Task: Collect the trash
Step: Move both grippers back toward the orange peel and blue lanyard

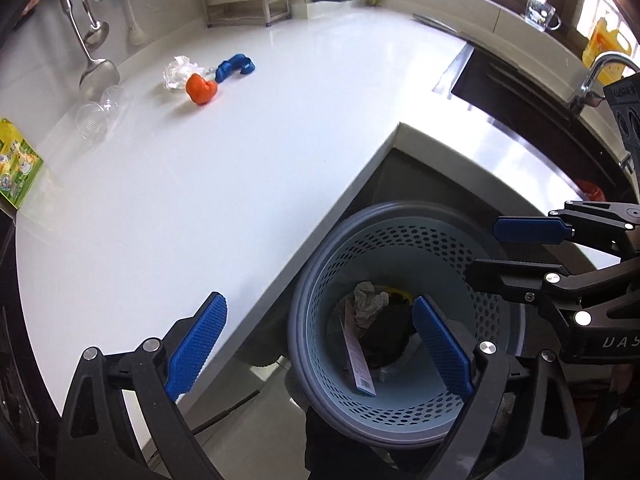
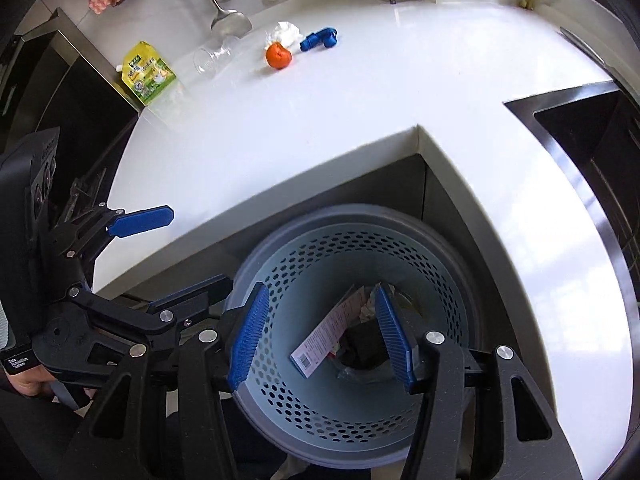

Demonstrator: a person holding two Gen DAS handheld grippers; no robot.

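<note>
- The waste basket (image 2: pixel 352 412) is a round, pale blue bin with a perforated wall and a wide grey rim, standing on the floor in the inner corner of the L-shaped white counter (image 2: pixel 360 92).
- In its bottom lie a long printed paper strip (image 2: pixel 326 330) with a barcode at its lower end, a crumpled grey-white paper (image 1: pixel 366 302), something dark, and a bit of yellow; the strip's long axis leans against the wall, barcode end down.
- At the counter's back edge, near the wall, lie a crumpled white wad (image 1: pixel 178 72), an orange lump (image 1: pixel 201 88) touching it, and a blue piece (image 1: pixel 235 67) just beside, its long axis running roughly along the back edge.
- A clear glass (image 2: pixel 210 58) lies on its side near the back edge, and a yellow-green pouch (image 2: pixel 149 74) rests at the counter's left edge.
- The left gripper (image 1: pixel 316 344) points steeply down over the basket's near rim, jaws spread wide, nothing between them.
- The right gripper (image 2: pixel 322 338) points steeply down into the basket, jaws partly apart and empty.
- Part of a hand (image 2: pixel 28 382) shows behind the left gripper's handle.
</note>
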